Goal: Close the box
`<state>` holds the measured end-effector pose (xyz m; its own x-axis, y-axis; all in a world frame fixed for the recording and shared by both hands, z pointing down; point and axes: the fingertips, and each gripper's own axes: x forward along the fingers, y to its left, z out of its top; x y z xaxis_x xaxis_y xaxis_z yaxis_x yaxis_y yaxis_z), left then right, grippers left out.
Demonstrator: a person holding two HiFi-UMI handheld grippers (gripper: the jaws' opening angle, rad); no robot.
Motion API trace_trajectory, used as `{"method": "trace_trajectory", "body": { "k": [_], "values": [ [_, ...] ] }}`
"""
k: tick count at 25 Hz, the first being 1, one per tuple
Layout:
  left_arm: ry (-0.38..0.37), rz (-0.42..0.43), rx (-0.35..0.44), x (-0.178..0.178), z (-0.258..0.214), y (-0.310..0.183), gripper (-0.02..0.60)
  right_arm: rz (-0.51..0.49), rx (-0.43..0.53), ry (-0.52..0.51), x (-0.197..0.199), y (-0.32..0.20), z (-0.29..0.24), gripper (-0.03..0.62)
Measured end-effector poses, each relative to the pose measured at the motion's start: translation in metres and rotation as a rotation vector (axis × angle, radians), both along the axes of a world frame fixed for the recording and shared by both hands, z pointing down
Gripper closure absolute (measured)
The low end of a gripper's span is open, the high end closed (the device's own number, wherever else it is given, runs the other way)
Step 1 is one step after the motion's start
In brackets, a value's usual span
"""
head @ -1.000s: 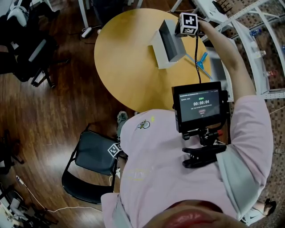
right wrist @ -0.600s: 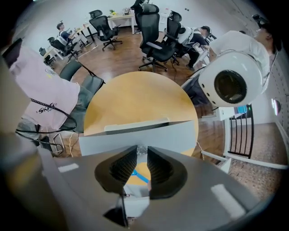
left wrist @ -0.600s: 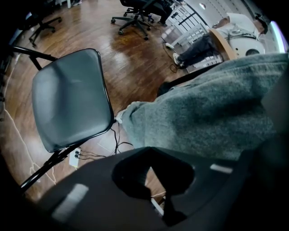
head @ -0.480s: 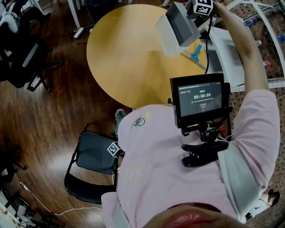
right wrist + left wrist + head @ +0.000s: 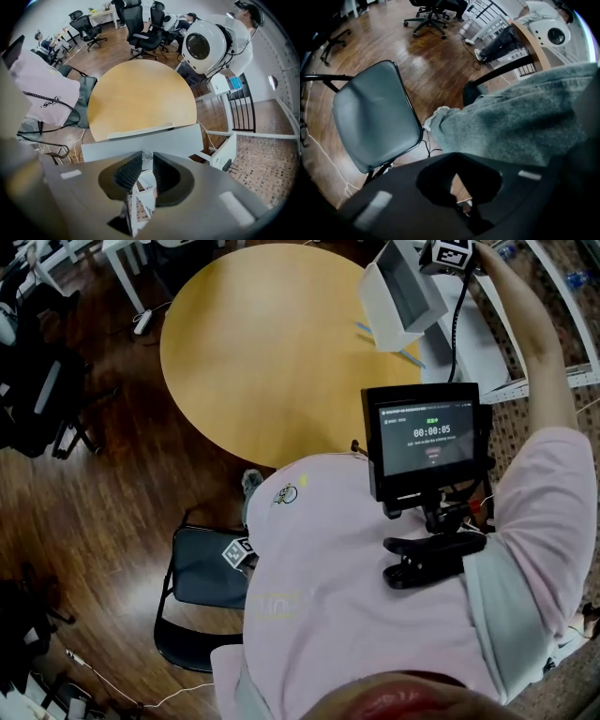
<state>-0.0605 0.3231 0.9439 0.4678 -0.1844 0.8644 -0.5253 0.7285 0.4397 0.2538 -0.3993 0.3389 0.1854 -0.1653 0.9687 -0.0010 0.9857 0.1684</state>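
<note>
Lifted and swung toward the upper right of the head view, the box (image 5: 403, 294) is now held tilted over the table's far right edge; a second ago it sat flat on the top.

Nearest, at the lower left, the left gripper (image 5: 457, 183) hangs beside the person's leg above the chair (image 5: 375, 117). Its jaws seem pressed together on nothing. I judge it is parked there because this step needs only one hand.

Further out, most of the table (image 5: 253, 352) is bare, and a blue tool (image 5: 360, 328) peeks out from under the raised box.

Farthest, at the top right, the right gripper (image 5: 146, 157) is pinching a grey wall of the box between its ribbed pads. The panel lies across its view just past the jaws. The box's hollow faces up and open, so it is not yet closed. The pinch on the rim probably serves to carry or turn the box to where its cover can be brought over.
</note>
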Motion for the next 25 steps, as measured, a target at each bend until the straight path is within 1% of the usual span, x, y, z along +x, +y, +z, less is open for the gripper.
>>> {"method": "trace_trajectory", "body": {
  "k": [4, 7, 9, 15, 17, 19, 20, 21, 22, 23, 25],
  "values": [
    [-0.018, 0.036, 0.018, -0.019, -0.004, -0.010, 0.578, 0.002, -0.032, 0.064, 0.023, 0.014, 0.013, 0.522],
    [-0.024, 0.037, 0.044, -0.025, -0.008, -0.018, 0.578, -0.018, -0.057, 0.094, 0.021, 0.020, 0.027, 0.522],
    [-0.024, 0.027, 0.051, -0.024, -0.011, -0.018, 0.578, -0.052, -0.076, 0.113, 0.013, 0.024, 0.039, 0.522],
    [-0.019, -0.004, 0.021, -0.009, -0.010, -0.002, 0.578, -0.188, -0.129, 0.095, -0.042, 0.033, 0.074, 0.520],
    [-0.023, -0.016, 0.024, -0.004, -0.009, 0.002, 0.578, -0.249, -0.147, 0.091, -0.066, 0.037, 0.082, 0.520],
    [-0.035, -0.023, 0.029, -0.003, -0.018, -0.002, 0.578, -0.319, -0.156, 0.073, -0.093, 0.042, 0.087, 0.520],
    [-0.062, -0.008, 0.046, -0.009, -0.025, -0.009, 0.578, -0.357, -0.158, 0.065, -0.108, 0.044, 0.089, 0.522],
    [-0.107, 0.025, 0.082, -0.020, -0.033, -0.021, 0.578, -0.396, -0.160, 0.061, -0.122, 0.047, 0.091, 0.522],
    [-0.170, 0.073, 0.137, -0.036, -0.046, -0.040, 0.578, -0.436, -0.160, 0.063, -0.136, 0.049, 0.091, 0.522],
    [-0.243, 0.126, 0.213, -0.053, -0.066, -0.067, 0.578, -0.475, -0.157, 0.068, -0.148, 0.052, 0.091, 0.523],
    [-0.387, 0.210, 0.418, -0.086, -0.133, -0.142, 0.578, -0.555, -0.136, 0.071, -0.171, 0.055, 0.087, 0.536]
  ]
}}
